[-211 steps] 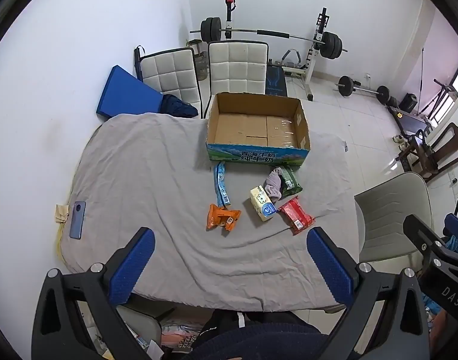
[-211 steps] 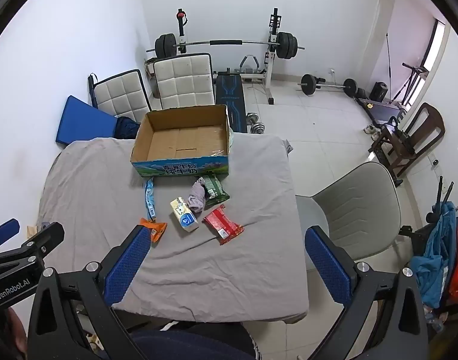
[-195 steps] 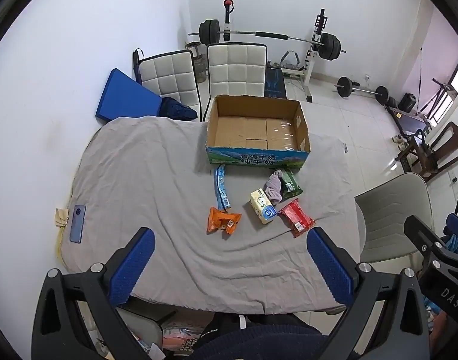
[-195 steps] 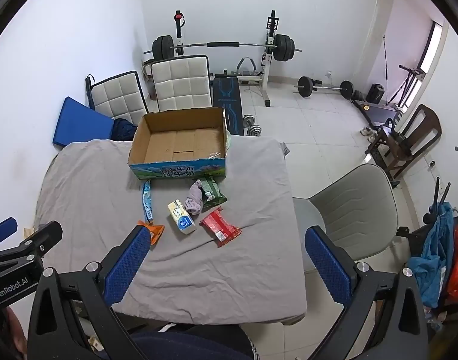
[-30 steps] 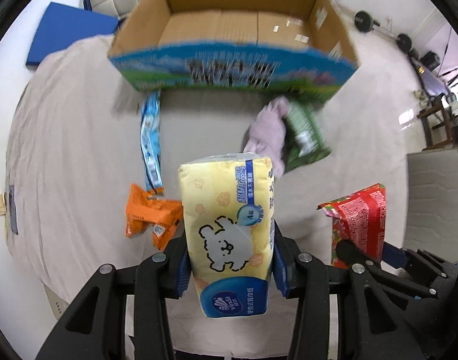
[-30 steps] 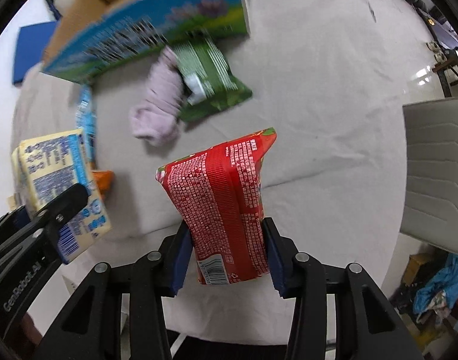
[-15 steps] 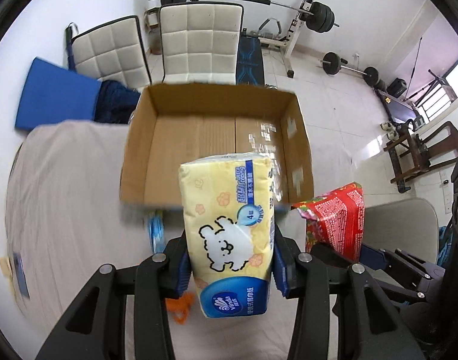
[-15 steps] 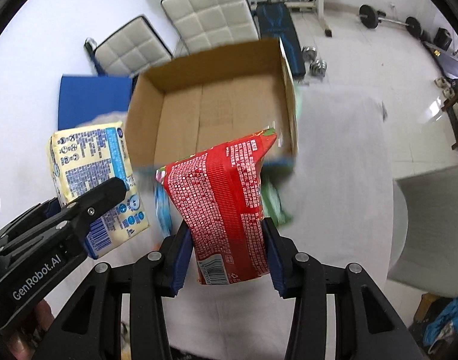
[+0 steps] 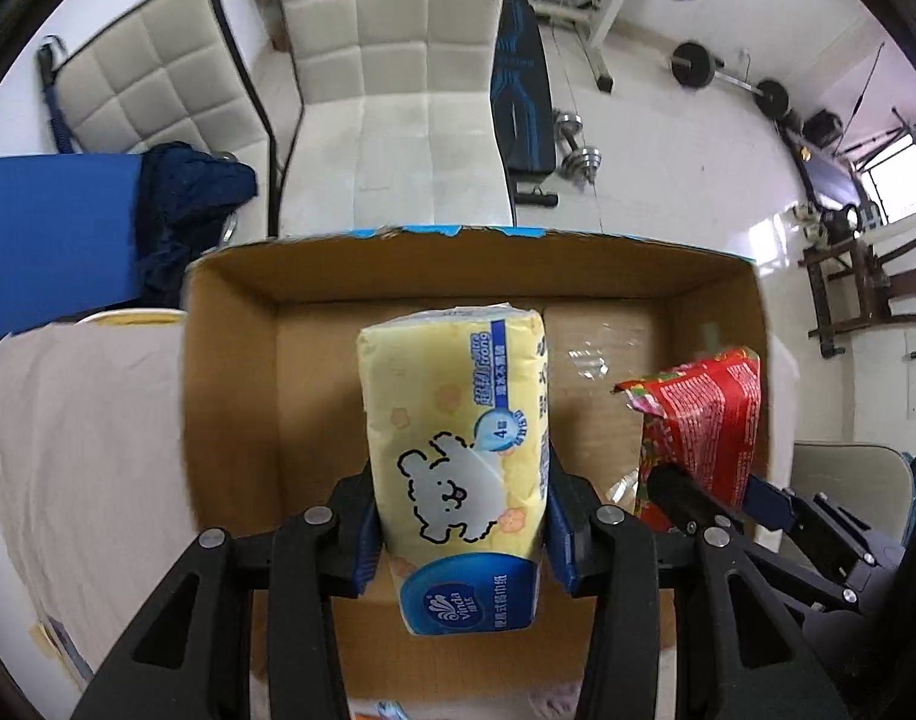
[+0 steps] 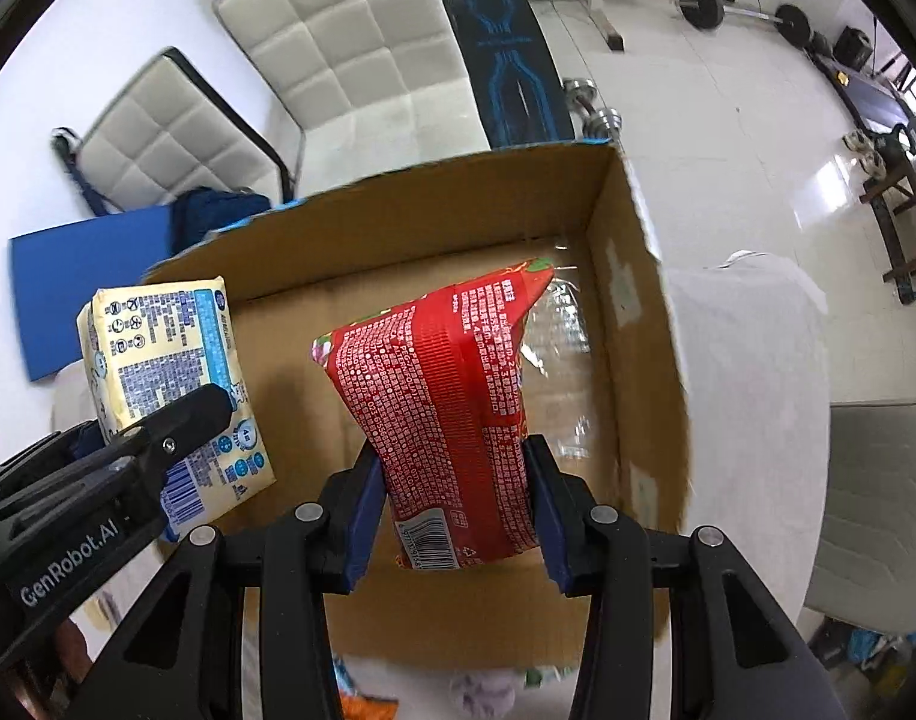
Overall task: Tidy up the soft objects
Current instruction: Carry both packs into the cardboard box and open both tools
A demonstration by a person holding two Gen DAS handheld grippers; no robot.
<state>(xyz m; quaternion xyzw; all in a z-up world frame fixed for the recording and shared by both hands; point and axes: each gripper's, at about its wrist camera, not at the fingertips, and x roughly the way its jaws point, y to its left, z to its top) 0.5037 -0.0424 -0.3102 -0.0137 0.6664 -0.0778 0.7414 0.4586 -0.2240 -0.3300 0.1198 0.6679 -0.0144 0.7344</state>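
Observation:
My left gripper [image 9: 461, 525] is shut on a yellow tissue pack [image 9: 458, 438] with a cartoon dog, held over the open cardboard box [image 9: 230, 372]. My right gripper [image 10: 455, 507] is shut on a red snack packet [image 10: 446, 402], held over the same box [image 10: 632, 324], toward its right side. The tissue pack also shows at the left of the right wrist view [image 10: 170, 372], and the red packet at the right of the left wrist view [image 9: 698, 414]. The box floor under both is bare cardboard with clear tape. A pink cloth [image 10: 482, 693] and an orange packet [image 10: 368, 708] peek out below the box's near wall.
The box stands on a table with a grey cloth [image 9: 80, 450]. Two white padded chairs [image 9: 398, 60] and a blue mat [image 9: 50, 240] stand behind it. A grey chair [image 10: 878, 510] is at the right. Gym weights lie on the floor beyond.
Both grippers have lifted their packs off the table and carried them forward, from in front of the box to above its inside. The box now fills both views.

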